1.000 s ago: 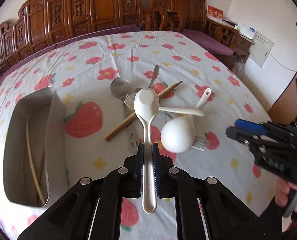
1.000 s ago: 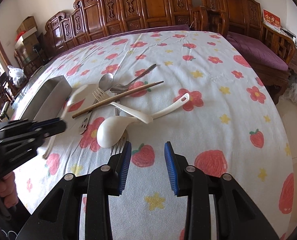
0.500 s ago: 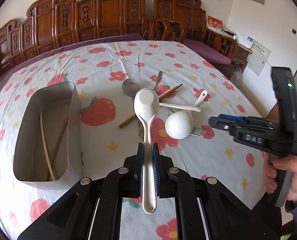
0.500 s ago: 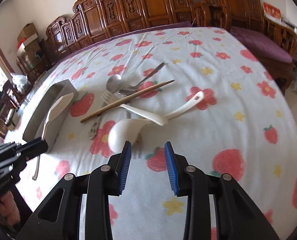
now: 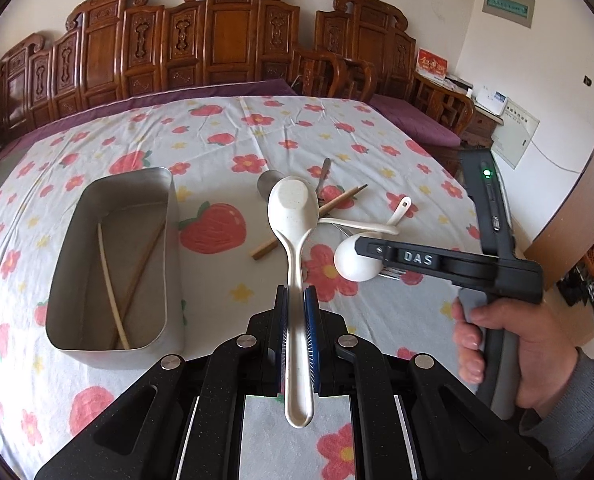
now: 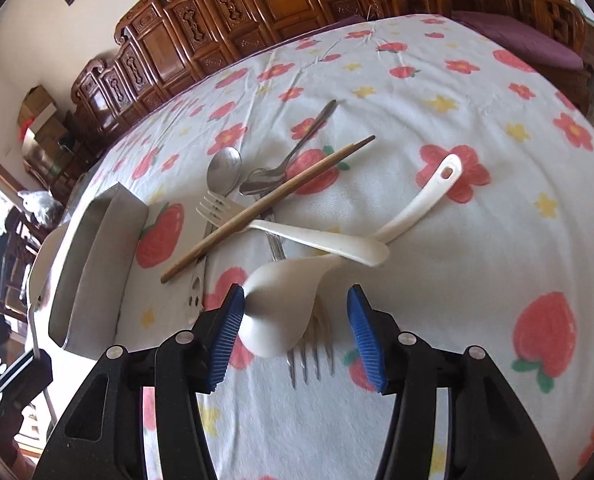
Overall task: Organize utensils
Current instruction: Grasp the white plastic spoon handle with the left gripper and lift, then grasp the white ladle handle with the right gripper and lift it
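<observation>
Surface (image 5: 377, 128) w/ a white cloth printed in strawberries & flowers fills both views; carved wooden chairs (image 5: 233, 36) stand along its far side. On the cloth's left part sits an oblong metal tin (image 5: 109, 344), holding a pale chopstick (image 5: 111, 284) & a brown one crossed inside. Left hand-held gripper (image 5: 295, 312) is clamped on the handle of a white ceramic spoon (image 5: 293, 208), bowl up & raised above the cloth, just right of the tin. Right hand-held gripper (image 6: 295, 320) is gripped by a person's hand (image 5: 509, 344); its jaws have just been opening & now stand apart w/ the bowl of a white ladle (image 6: 285, 304) between them, left pad at or against the bowl, right pad clear. The ladle lies in the utensil pile near mid-cloth, its handle running up-right. Over it lies a white plastic fork (image 6: 297, 232), crossed by a single brown chopstick (image 6: 269, 208). Under the ladle bowl, tines of a metal fork (image 6: 309, 360) poke out. Farther back lie two metal spoons (image 6: 225, 168), one handle angled away.
</observation>
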`<state>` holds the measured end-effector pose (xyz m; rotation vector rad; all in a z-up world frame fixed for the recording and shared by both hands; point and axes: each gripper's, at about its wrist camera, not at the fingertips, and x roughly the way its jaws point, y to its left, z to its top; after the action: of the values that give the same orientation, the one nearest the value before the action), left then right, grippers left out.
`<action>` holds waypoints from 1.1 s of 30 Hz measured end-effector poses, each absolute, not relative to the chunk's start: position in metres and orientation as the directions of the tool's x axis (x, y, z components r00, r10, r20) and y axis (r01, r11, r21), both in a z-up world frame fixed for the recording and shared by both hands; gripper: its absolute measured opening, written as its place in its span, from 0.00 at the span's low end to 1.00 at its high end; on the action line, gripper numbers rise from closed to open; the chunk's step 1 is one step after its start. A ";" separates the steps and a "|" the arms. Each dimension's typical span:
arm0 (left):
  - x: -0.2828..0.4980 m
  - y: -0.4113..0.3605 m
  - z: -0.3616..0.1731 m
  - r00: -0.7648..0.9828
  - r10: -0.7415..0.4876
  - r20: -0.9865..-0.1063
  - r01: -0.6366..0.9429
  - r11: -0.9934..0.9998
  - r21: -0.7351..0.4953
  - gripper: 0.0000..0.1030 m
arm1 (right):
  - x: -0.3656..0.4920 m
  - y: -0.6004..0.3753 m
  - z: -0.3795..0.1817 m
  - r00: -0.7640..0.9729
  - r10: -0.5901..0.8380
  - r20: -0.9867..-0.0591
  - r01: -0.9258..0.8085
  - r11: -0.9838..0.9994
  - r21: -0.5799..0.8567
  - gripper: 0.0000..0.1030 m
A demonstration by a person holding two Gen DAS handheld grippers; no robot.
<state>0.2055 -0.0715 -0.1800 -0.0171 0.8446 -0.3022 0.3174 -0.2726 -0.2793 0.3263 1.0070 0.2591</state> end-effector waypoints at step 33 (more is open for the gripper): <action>0.186 -0.047 -0.158 0.671 -0.251 -0.698 0.219 0.966 -0.137 0.08 | 0.293 -0.270 -0.226 0.507 0.352 -0.787 -0.139 0.934 0.328 0.05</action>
<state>0.1857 -0.0473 -0.1575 -0.0426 0.7926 -0.2649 0.2929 -0.2701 -0.2258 0.2344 0.9973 0.2990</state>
